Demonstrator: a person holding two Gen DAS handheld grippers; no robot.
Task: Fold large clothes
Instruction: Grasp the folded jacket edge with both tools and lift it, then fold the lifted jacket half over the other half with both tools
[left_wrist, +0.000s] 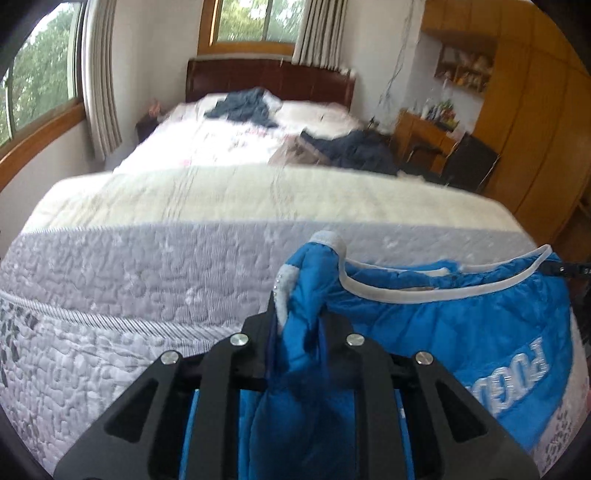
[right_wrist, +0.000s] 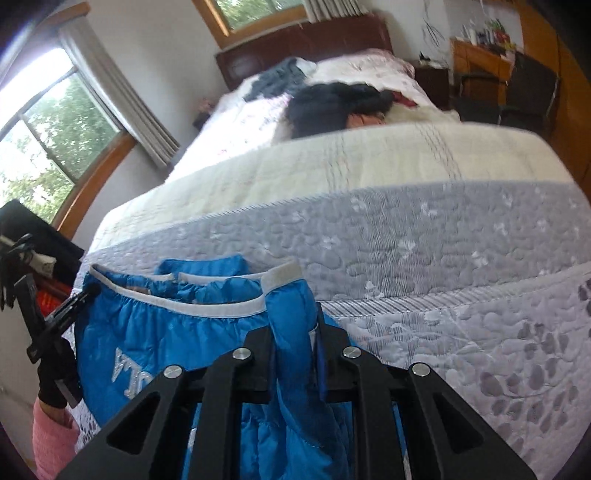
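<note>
The left gripper is clamped on a bunched corner of the blue padded jacket; its fingers press the fabric from both sides at lower centre of the left wrist view. The white-trimmed edge of the garment runs from that bunch toward the right of the frame, sagging slightly between the two grip points. White embroidered lettering shows on the panel at lower right.

The right gripper is likewise closed on a gathered corner of the same jacket at lower centre of the right wrist view. The trim extends from there to the left of the frame, where the other gripper appears as a dark mechanism at the far corner. A pink sleeve occupies the lower left.

The jacket hangs in front of the near side of the mattress — quilted grey-white fabric fills the middle band of both views. The top of the bed carries a cream cover. Farther up the frame lie a grey-blue garment near the dark headboard and a dark pile of clothes toward the right edge of the bed. Windows with curtains sit at upper left — a wooden desk and wardrobe at upper right.
</note>
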